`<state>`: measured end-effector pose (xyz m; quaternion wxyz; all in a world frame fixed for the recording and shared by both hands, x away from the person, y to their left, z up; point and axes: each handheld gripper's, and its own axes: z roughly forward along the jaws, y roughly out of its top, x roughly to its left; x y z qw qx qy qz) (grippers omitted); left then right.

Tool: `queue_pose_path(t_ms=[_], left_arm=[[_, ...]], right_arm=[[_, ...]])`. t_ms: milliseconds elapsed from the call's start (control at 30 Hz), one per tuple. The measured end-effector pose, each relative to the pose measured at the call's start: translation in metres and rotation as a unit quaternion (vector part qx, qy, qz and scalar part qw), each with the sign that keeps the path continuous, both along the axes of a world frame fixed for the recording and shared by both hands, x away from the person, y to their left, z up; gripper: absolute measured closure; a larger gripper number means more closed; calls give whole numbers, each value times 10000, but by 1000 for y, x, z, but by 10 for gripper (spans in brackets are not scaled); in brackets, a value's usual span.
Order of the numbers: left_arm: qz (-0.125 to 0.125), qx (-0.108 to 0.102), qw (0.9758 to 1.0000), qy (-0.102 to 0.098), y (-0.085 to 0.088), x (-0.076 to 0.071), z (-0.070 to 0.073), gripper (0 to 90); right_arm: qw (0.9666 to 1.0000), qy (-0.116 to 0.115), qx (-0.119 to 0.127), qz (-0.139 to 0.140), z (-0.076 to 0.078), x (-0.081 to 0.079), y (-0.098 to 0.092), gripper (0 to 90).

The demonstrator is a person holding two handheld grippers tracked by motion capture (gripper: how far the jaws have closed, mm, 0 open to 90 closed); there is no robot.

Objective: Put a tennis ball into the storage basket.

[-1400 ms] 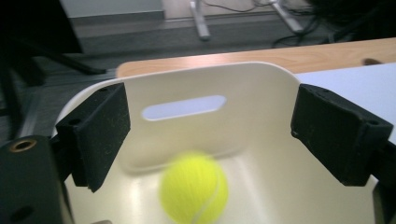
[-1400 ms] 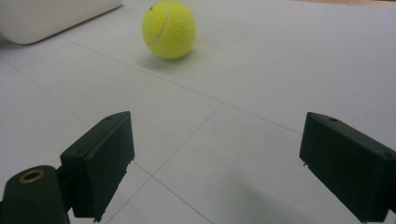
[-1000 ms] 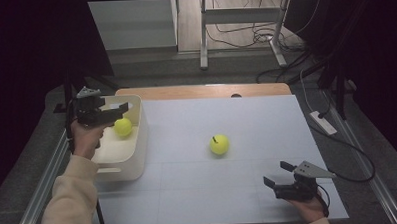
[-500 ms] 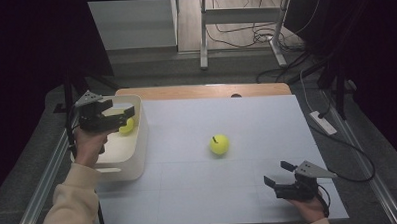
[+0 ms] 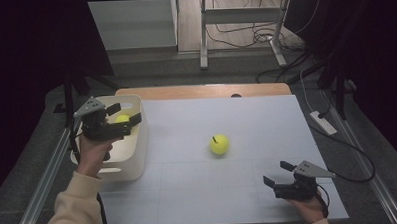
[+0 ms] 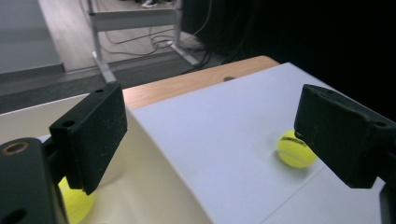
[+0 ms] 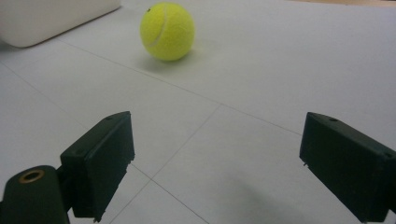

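Yellow tennis ball (image 5: 122, 119) lies in our white bin (image 5: 138, 154); another ball (image 5: 219, 144) waits mid-table. Left gripper (image 5: 127, 114) hangs wide and empty over the bin, right gripper (image 5: 277, 173) wide near the table's edge.

- I work in a lab or test room: dark curtains (image 5: 30, 73) flank my table (image 5: 249, 190).
- Loose cables (image 5: 244, 35) and a metal stand (image 5: 240, 15) cross the floor beyond.

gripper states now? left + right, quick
Left gripper: open, holding nothing, above the bin.
Right gripper: open, holding nothing, low over the table.
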<state>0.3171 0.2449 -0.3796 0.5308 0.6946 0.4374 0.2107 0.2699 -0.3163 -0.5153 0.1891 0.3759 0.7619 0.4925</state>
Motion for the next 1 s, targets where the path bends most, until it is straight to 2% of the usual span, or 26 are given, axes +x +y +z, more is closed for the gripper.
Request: queue_pose_path(t_ms=[167,333,567,700,1000], left_arm=[[-243,-65,9996,-105,-11,-6,0,106],[-389,-23,9991,-176,-21,-10,0,107],[-655,38,9974,-287,-38,-16,1,106],[-838,109,9957,-378,-49,-20,2,106],[-966,170,9942,-431,-60,-25,2,103]], right_arm=[[10000,-21,3,-12,1,-1,0,100],[10000,15,13,-4,-1,-2,-1,100],[10000,-9,9,30,-1,-2,-1,100],[10000,-14,-17,44,-1,-2,0,100],[10000,-16,-40,89,-1,-1,1,100]])
